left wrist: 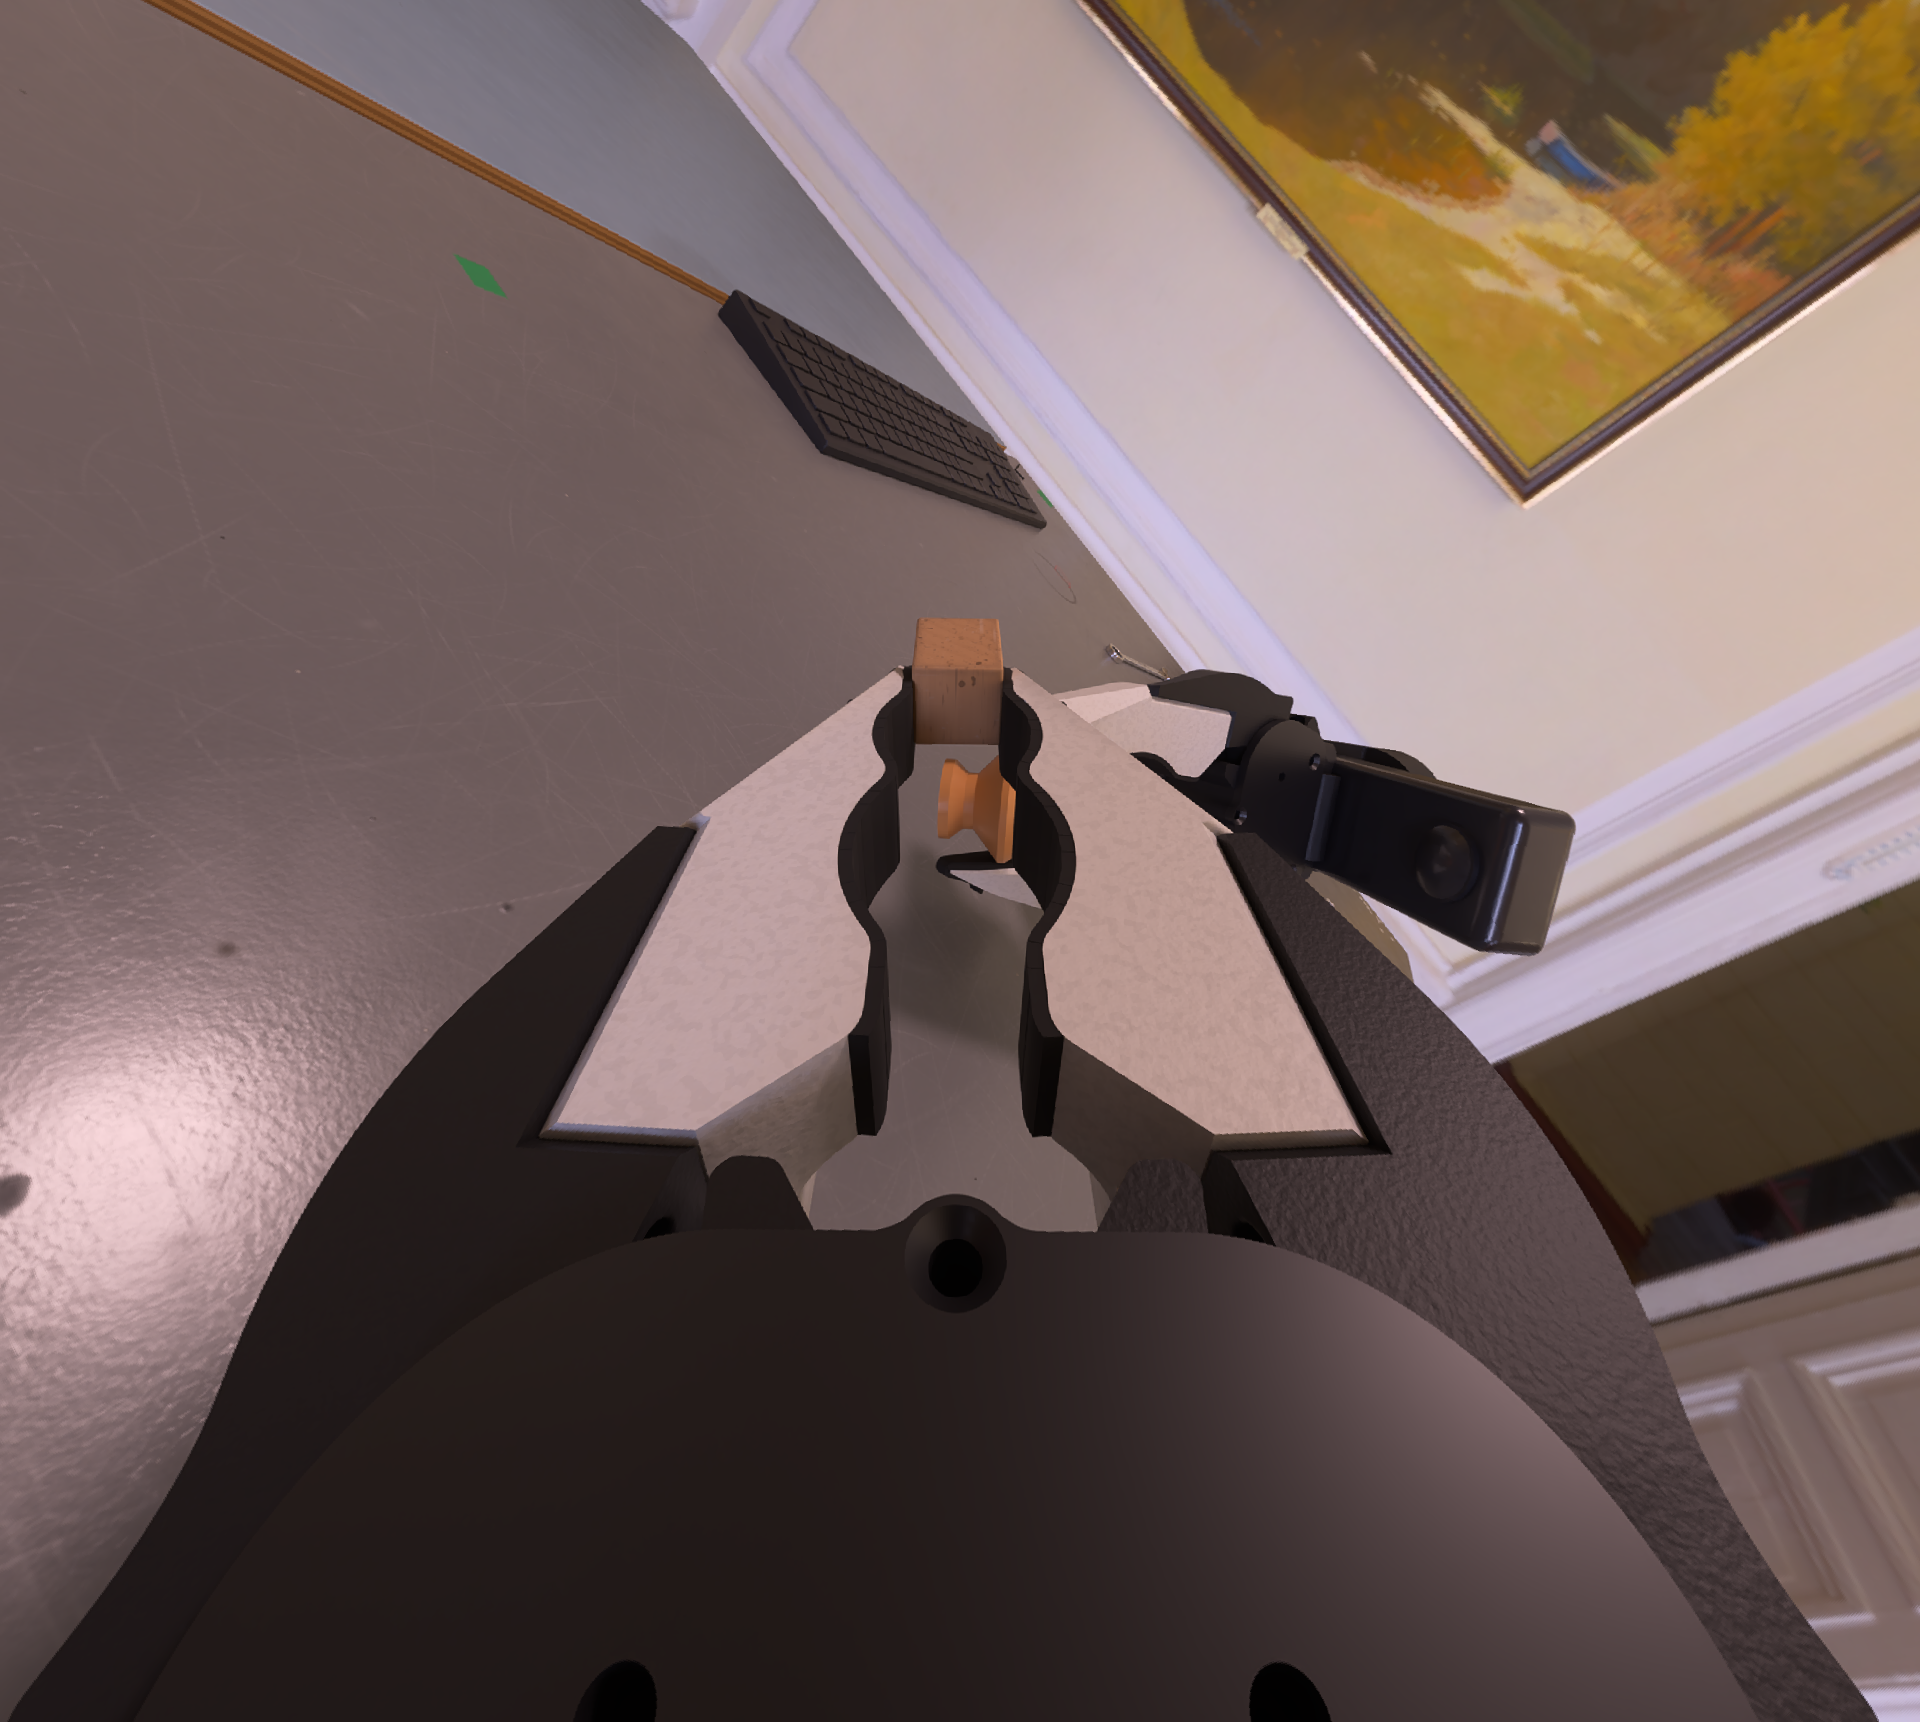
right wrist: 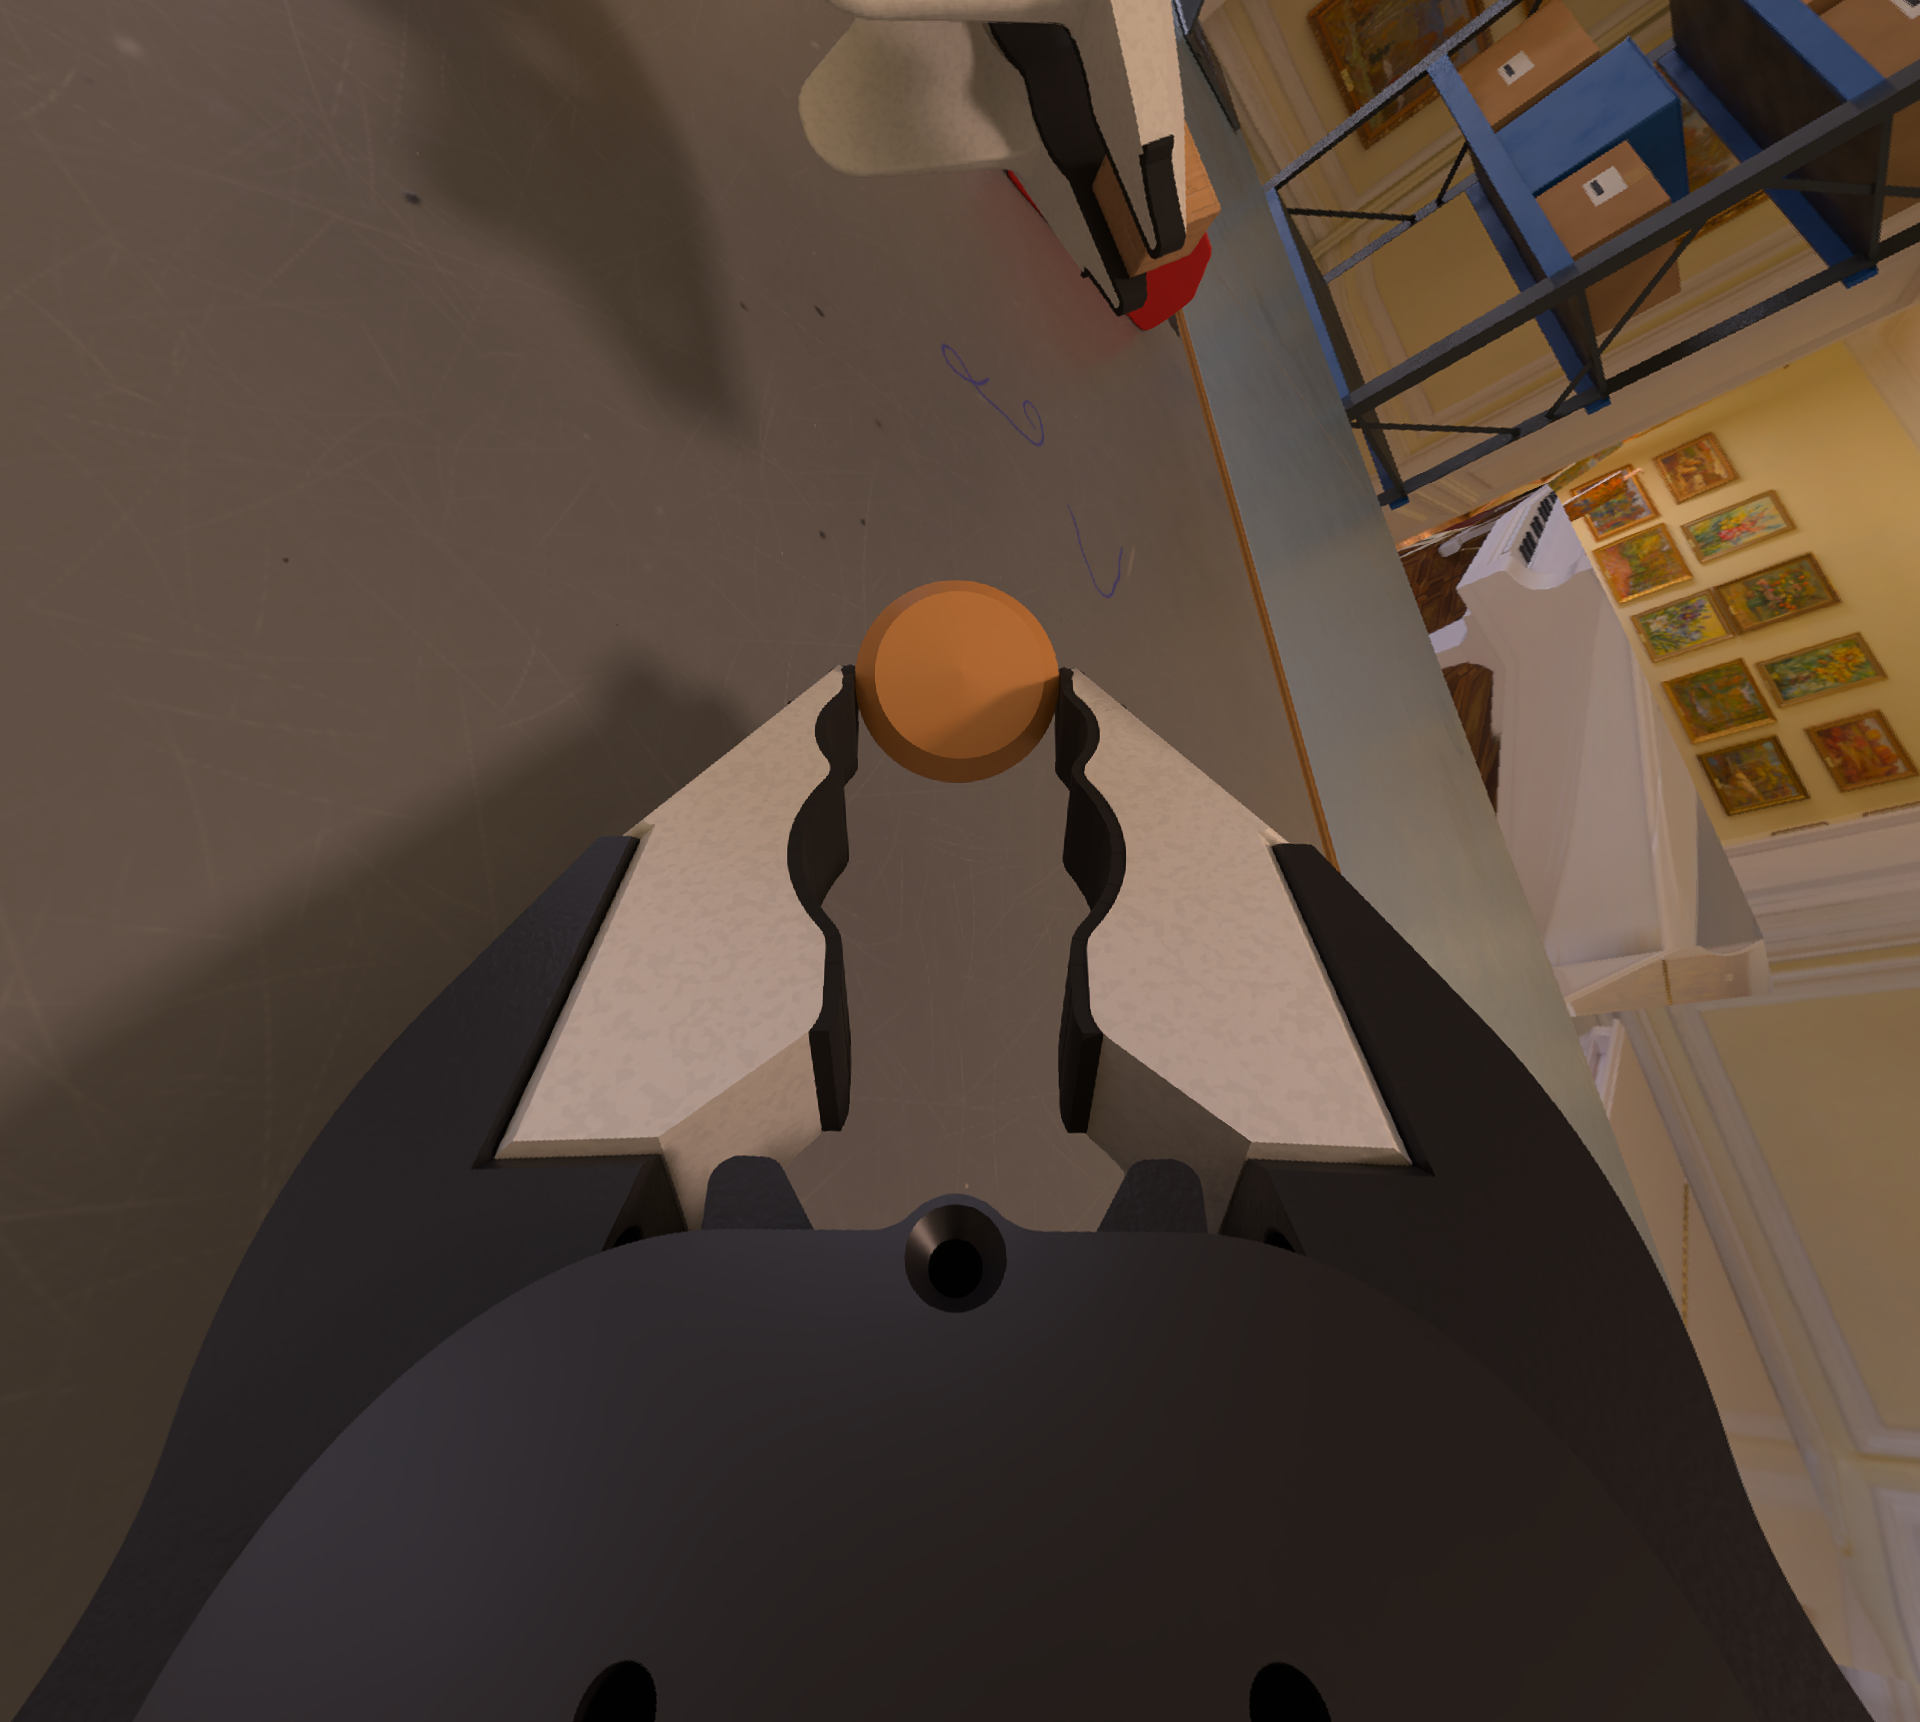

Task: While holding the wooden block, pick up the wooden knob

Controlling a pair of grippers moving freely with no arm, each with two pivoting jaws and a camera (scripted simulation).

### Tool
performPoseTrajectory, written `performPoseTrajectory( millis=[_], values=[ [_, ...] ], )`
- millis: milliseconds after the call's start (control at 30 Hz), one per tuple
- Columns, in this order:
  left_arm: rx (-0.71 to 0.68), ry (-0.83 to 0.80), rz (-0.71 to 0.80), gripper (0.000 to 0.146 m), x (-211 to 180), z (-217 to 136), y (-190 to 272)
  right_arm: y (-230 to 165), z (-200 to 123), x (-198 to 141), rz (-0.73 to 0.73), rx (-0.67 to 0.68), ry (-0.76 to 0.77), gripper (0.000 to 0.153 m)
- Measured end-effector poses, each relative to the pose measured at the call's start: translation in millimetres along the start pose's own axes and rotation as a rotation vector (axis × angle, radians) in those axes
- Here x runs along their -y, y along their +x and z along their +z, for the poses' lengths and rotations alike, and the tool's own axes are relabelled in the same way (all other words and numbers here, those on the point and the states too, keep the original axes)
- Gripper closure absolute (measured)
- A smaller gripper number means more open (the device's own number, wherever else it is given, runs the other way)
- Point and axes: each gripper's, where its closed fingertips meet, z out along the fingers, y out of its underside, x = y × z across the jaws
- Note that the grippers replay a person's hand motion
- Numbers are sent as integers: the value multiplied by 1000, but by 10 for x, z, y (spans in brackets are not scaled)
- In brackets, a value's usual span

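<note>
Nearest in the right wrist view, the right gripper (right wrist: 957, 685) has its fingers (right wrist: 707, 924) set against the two sides of the wooden knob (right wrist: 957, 681), whose round face fills the gap at the tips; they appear closed on it, though how firm the contact is cannot be read here. Whether the knob rests on the tabletop (right wrist: 364, 529) or is already raised is hard to tell from this angle. In the left wrist view the knob shows as a spool shape lying on its side, its axis running along the right gripper's fingers, so they pinch across its rim. That view's own left gripper (left wrist: 957, 685) is clamped on the wooden block (left wrist: 957, 680), which stands at the very fingertips, just above and in front of the knob. The two grippers are close together, so the coming lift probably turns on raising the right one straight away from the tabletop without brushing the block. Farther off lie a red object (right wrist: 1174, 285), a dark keyboard (left wrist: 883, 410), and a framed painting (left wrist: 1538, 93) on the wall.
</note>
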Motion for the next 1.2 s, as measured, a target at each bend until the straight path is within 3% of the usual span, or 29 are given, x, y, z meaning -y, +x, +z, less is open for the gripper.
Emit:
performPoseTrajectory(
  millis=[467,700,967,1200],
  values=[
    [54,-59,118,132,-63,18,-26,-41,-15,-48,-66,19,-22,115],
    [0,-58,83,132,-67,25,5,-46,-41,-22,-48,35,3,115],
    [14,32,128,132,1,56,24,6,-19,14,78,19,34,115],
    [-45,-3,48,132,-40,59,41,-14,-60,35,43,37,55,115]
  ],
)
